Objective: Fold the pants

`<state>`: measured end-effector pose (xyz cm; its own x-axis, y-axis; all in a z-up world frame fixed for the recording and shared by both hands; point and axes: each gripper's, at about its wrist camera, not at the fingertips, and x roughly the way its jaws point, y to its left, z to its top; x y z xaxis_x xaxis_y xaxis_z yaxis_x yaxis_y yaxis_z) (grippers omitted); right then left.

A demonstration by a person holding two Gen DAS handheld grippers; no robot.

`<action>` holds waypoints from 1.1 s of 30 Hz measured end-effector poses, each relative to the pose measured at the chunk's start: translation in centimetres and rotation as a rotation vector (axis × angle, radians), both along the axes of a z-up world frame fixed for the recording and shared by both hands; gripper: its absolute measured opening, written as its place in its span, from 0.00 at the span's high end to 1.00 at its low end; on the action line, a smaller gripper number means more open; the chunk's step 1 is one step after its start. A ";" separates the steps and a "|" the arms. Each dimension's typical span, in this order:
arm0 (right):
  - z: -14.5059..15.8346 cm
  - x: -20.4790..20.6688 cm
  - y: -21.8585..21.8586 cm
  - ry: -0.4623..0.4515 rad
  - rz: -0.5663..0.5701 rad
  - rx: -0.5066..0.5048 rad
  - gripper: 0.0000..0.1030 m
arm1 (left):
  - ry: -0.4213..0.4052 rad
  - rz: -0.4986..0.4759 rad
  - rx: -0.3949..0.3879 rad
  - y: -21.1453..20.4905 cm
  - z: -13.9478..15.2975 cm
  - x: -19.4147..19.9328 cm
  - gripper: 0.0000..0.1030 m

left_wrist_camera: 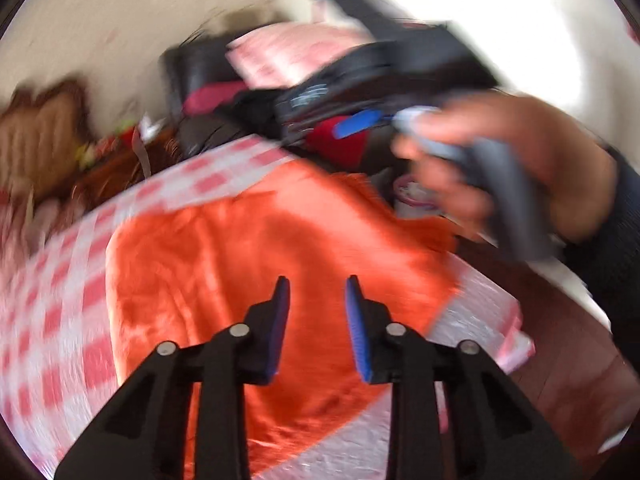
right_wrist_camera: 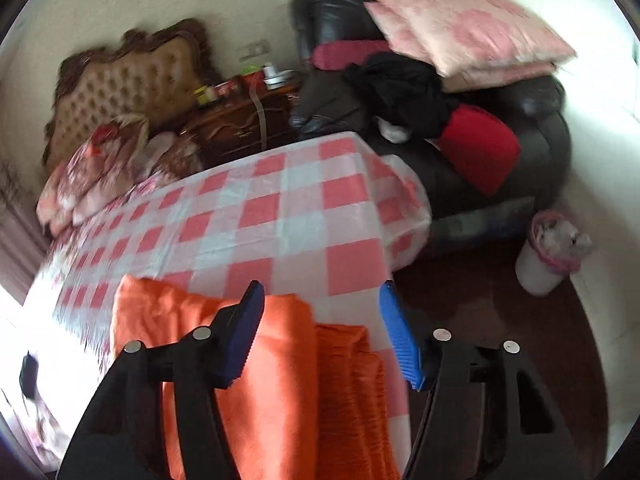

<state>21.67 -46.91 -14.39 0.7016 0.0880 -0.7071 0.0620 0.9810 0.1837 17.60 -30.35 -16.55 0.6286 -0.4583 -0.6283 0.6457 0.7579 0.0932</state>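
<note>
Orange pants [left_wrist_camera: 256, 280] lie spread on a red-and-white checked bed cover [left_wrist_camera: 60, 280]. My left gripper [left_wrist_camera: 318, 284] hovers above their middle, open and empty. In the left wrist view the right gripper [left_wrist_camera: 360, 124] is up at the right, held in a hand, blurred by motion. In the right wrist view the pants [right_wrist_camera: 272, 380] lie at the near edge of the bed cover [right_wrist_camera: 280, 208], with a ribbed part [right_wrist_camera: 352, 392] at the right. My right gripper [right_wrist_camera: 322, 292] is open and empty above them.
A black sofa [right_wrist_camera: 480, 168] with pink pillows [right_wrist_camera: 468, 28], a red cushion [right_wrist_camera: 476, 148] and dark clothes [right_wrist_camera: 400, 88] stands beyond the bed. A wooden nightstand [right_wrist_camera: 240, 120] and padded headboard [right_wrist_camera: 128, 80] are at the left. A white bin [right_wrist_camera: 548, 256] stands on the dark floor.
</note>
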 end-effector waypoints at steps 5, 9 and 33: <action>-2.7 1.4 5.3 0.053 0.114 -0.221 0.46 | 0.091 0.084 0.070 0.9 -2.0 2.2 0.76; -5.5 3.1 3.8 0.117 0.029 -0.252 0.46 | 0.082 0.072 0.115 1.1 -3.1 1.0 0.75; -5.7 -12.1 4.8 0.199 -0.059 -0.287 0.34 | 0.094 0.265 0.075 6.3 -3.2 2.3 0.53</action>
<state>9.52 -42.12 -20.09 0.5458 -0.1705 -0.8204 0.1267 0.9846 -0.1203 19.90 -24.00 -19.73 0.6578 -0.2355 -0.7154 0.4341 0.8948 0.1046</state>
